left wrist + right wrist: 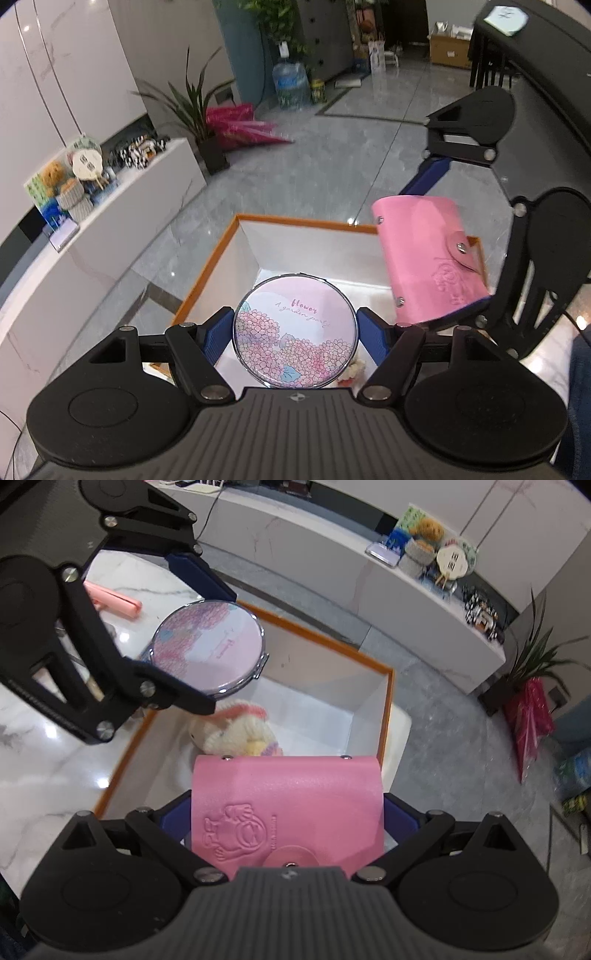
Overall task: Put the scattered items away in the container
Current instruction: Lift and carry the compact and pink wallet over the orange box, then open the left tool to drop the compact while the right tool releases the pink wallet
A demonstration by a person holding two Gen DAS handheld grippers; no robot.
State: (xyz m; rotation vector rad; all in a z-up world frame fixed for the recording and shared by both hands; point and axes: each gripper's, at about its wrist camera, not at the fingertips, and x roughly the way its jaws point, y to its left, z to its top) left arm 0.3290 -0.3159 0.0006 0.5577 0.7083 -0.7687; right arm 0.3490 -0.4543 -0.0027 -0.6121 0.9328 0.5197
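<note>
Your left claw grips the round mirror, your right claw the pink wallet; the orange-rimmed box lies open directly beneath both.

A round floral compact mirror and a pink snap wallet hang above the orange-rimmed white box, where a plush toy lies.

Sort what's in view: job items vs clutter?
Job:
- round floral compact mirror, in left tongs
- pink card holder, in right tongs
- orange-rimmed box
- crocheted plush toy, already inside
- pink flat object on table

Clutter:
- potted plant
- water jug
</note>
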